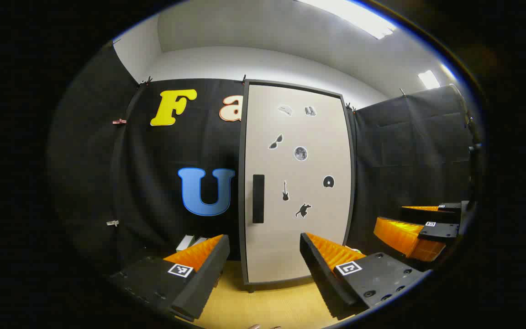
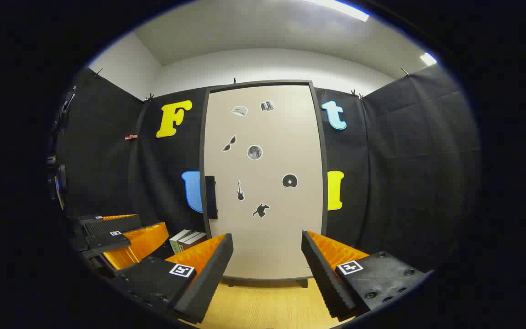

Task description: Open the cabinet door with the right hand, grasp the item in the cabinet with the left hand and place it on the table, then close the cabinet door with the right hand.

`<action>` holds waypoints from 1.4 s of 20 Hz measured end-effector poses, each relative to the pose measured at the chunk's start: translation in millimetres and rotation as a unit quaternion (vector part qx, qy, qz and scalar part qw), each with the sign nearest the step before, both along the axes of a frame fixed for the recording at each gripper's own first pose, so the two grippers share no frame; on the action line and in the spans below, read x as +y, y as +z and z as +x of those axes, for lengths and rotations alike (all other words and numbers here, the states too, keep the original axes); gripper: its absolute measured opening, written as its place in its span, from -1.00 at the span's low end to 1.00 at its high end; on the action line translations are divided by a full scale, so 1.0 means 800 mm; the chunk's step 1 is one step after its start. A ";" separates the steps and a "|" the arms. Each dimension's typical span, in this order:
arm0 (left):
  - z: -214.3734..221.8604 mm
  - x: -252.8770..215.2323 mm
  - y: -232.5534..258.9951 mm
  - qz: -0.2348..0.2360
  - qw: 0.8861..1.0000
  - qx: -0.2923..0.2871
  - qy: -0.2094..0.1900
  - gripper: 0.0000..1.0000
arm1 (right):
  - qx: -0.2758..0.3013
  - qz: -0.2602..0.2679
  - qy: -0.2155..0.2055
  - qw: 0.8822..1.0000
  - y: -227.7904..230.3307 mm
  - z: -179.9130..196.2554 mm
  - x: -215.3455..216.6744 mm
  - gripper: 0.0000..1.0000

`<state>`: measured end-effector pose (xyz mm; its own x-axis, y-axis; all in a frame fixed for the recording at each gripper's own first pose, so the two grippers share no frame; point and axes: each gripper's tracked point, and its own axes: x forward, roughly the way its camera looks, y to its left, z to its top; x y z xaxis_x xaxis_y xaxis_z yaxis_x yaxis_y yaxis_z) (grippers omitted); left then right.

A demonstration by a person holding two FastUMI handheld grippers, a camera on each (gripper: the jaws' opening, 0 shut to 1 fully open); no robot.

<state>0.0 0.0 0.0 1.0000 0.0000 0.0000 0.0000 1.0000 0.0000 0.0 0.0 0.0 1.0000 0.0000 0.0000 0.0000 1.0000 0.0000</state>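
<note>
The cabinet door (image 2: 263, 183) is shut, its dark handle (image 2: 211, 197) on the left edge untouched, so every step remains. In front of the door, the right hand-held gripper (image 2: 266, 269) and left hand-held gripper (image 1: 263, 269) hover over the worktop (image 2: 263, 306), both with fingers spread, empty.

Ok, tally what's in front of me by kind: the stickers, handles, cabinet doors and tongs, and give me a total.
stickers: 7
door handle: 1
cabinet door: 1
tongs, meaning left tongs and right tongs, both open: 2
Total: 11
</note>
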 end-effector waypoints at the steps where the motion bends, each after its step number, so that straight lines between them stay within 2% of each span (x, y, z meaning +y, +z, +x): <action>1: -0.002 0.001 -0.002 -0.001 1.000 -0.001 -0.003 0.94 | 0.000 0.001 -0.001 1.000 0.001 -0.001 0.001 0.94; 5: -0.009 0.012 0.004 0.005 1.000 -0.007 0.005 0.94 | 0.001 0.005 -0.004 1.000 0.002 -0.004 0.005 0.94; 20: -0.037 0.005 0.016 0.005 1.000 -0.026 -0.003 0.94 | 0.003 -0.002 -0.013 1.000 0.007 -0.022 0.011 0.94; 28: -0.056 0.019 0.021 0.005 0.999 -0.037 -0.009 0.94 | -0.007 -0.003 0.021 1.000 0.015 -0.007 0.056 0.94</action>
<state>-44.8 15.5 17.1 0.9971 -0.0176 0.0745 0.0168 0.9998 0.0112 -5.9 45.2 12.0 0.9990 0.0422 0.0143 -0.0421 0.9991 -0.0067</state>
